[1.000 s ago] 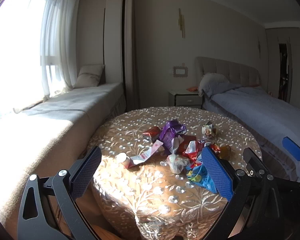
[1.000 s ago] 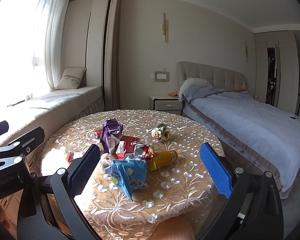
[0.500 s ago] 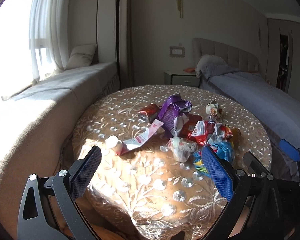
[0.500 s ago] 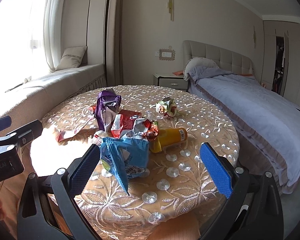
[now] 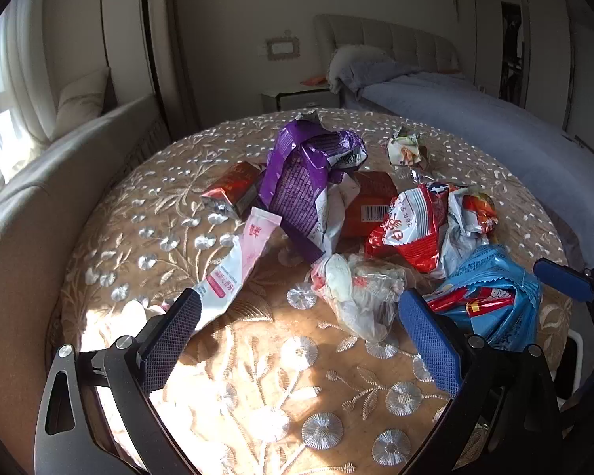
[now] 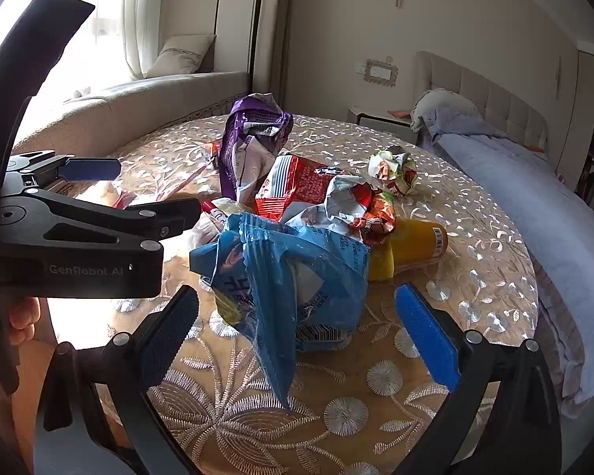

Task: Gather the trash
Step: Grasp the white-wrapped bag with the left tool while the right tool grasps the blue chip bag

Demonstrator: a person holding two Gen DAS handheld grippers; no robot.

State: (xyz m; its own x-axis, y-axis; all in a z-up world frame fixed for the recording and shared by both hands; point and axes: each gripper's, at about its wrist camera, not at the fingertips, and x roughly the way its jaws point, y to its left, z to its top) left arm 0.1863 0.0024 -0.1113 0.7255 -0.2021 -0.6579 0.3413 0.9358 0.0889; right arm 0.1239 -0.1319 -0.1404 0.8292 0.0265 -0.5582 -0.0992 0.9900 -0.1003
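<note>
Round desk (image 5: 257, 415), embroidered cloth, trash heaped centre to right. Bare cloth along the near edge and the left side; far rim also bare. Bed (image 6: 534, 182) just beyond the desk's right edge, window bench (image 5: 39, 198) close on the left.

Left claw (image 5: 297, 348): jaws wide apart, holding nothing, low over the near part of the desk. Clear crumpled bag (image 5: 360, 293) lies between the pads, slightly beyond them. Pink-white sachet (image 5: 237, 261) ends just beside the left pad; contact cannot be told. Blue wrapper (image 5: 491, 297) sits right of the right pad.

Right claw (image 6: 297, 332): jaws wide apart, empty. Blue wrapper (image 6: 281, 273) sits between its pads, its tail hanging toward the near edge; touching not clear.

Farther back: purple bag (image 5: 297, 174) standing crumpled, red wrapper (image 5: 412, 229), yellow bottle (image 6: 412, 245) on its side, paper ball (image 6: 392, 170) apart on the far right.
</note>
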